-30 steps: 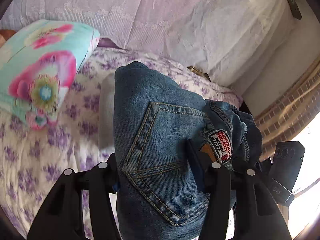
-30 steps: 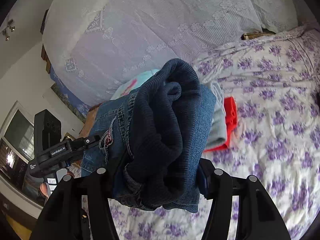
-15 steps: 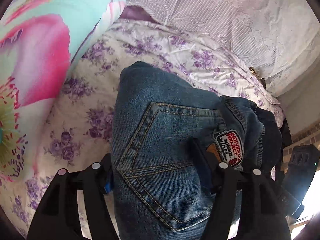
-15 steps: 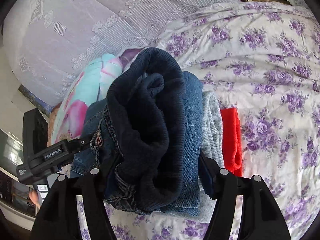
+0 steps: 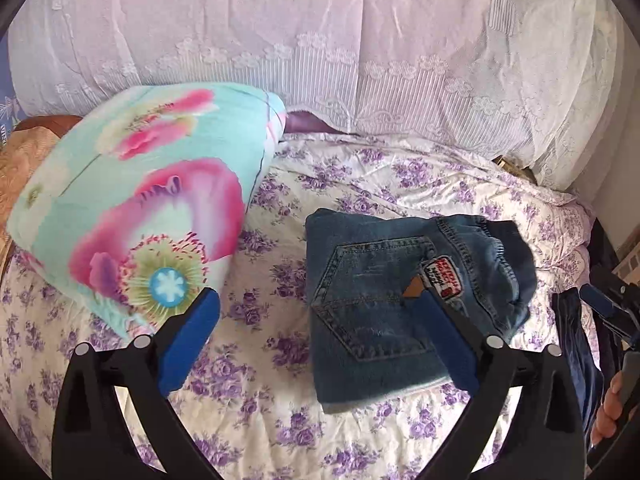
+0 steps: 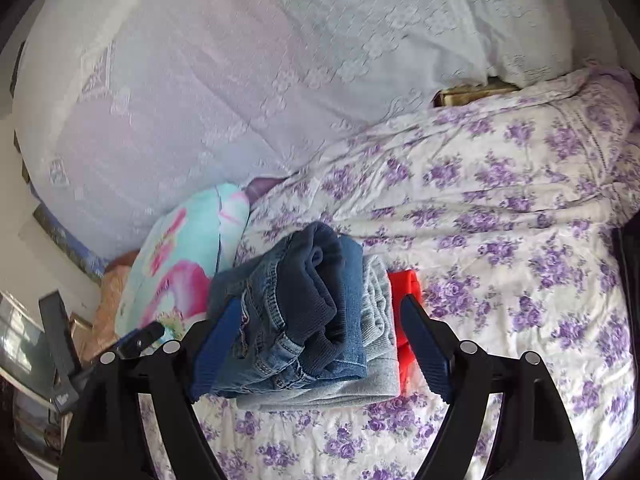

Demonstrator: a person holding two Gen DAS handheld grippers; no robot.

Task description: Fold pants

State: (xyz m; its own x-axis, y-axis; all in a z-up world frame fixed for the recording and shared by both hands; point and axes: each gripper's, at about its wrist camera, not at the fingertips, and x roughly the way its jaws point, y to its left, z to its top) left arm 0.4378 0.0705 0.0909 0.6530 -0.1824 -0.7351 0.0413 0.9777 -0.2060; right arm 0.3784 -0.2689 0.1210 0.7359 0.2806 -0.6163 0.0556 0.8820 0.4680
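The folded blue jeans (image 5: 384, 304) lie on the flowered bedspread, back pocket and red label up. In the right wrist view the jeans (image 6: 296, 320) sit on top of a stack, over a folded grey garment (image 6: 376, 320) and a red one (image 6: 404, 308). My left gripper (image 5: 316, 336) is open, its right finger (image 5: 444, 344) in front of the jeans, not clamping them. My right gripper (image 6: 316, 340) is open, its jaws standing to either side of the stack's near end without pressing it.
A turquoise pillow with pink flowers (image 5: 140, 216) lies left of the jeans. A white lace cover (image 5: 360, 48) rises behind the bed. The bedspread (image 6: 520, 240) stretches to the right. A dark blue cloth (image 5: 576, 344) hangs at the bed's right edge.
Both grippers have opened and let go of the folded jeans, which now rest on the stack. Both grippers have drawn back from the jeans.
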